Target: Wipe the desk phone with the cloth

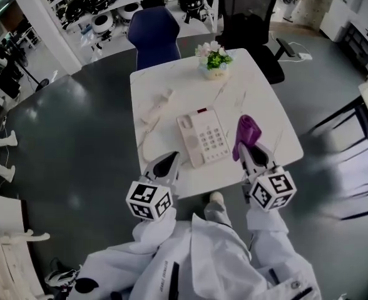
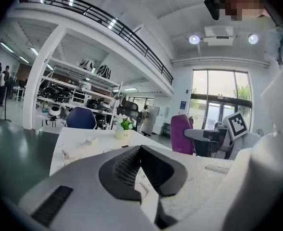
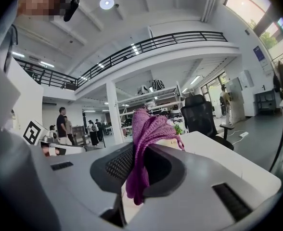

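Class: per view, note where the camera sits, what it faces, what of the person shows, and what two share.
Head view: on the head, facing down at the desk phone; left claw, right claw, sleeves show.
Left gripper view: on the shut left claw, facing across the table.
Right gripper view: on the right claw, facing the cloth it grips.
All share the table.
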### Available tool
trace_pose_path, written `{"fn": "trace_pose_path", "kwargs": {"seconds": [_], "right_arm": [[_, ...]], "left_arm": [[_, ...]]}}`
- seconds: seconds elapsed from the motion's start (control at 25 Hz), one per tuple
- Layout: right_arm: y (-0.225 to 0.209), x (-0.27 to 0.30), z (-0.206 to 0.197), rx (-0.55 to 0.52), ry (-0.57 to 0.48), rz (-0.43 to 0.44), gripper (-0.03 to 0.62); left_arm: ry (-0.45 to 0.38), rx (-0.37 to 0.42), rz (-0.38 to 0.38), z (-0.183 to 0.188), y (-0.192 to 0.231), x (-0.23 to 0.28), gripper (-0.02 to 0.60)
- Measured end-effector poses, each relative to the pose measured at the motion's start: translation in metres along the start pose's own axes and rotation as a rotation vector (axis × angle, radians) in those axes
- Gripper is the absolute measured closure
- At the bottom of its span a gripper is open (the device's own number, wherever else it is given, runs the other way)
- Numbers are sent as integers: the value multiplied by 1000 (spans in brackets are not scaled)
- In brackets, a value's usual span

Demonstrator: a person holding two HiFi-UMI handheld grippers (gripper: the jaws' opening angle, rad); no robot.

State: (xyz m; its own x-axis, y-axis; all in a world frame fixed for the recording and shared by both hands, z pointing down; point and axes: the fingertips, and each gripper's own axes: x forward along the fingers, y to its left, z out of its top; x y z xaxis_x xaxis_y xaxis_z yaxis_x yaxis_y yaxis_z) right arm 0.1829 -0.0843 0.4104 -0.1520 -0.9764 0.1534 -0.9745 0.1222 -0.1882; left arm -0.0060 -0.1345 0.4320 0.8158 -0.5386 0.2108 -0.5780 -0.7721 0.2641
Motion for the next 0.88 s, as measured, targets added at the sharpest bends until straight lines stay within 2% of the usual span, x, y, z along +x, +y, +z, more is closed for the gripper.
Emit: {"fn": "trace_pose_path", "kwargs": {"seconds": [0.4, 0.88], "right_arm": [[-37, 64, 4, -27, 86, 153, 556], [-54, 137, -1, -63, 161, 335, 556]], "left_arm": [[-5, -81, 142, 3, 17, 36, 583], [-76, -157, 358, -1, 41, 34, 583]]}}
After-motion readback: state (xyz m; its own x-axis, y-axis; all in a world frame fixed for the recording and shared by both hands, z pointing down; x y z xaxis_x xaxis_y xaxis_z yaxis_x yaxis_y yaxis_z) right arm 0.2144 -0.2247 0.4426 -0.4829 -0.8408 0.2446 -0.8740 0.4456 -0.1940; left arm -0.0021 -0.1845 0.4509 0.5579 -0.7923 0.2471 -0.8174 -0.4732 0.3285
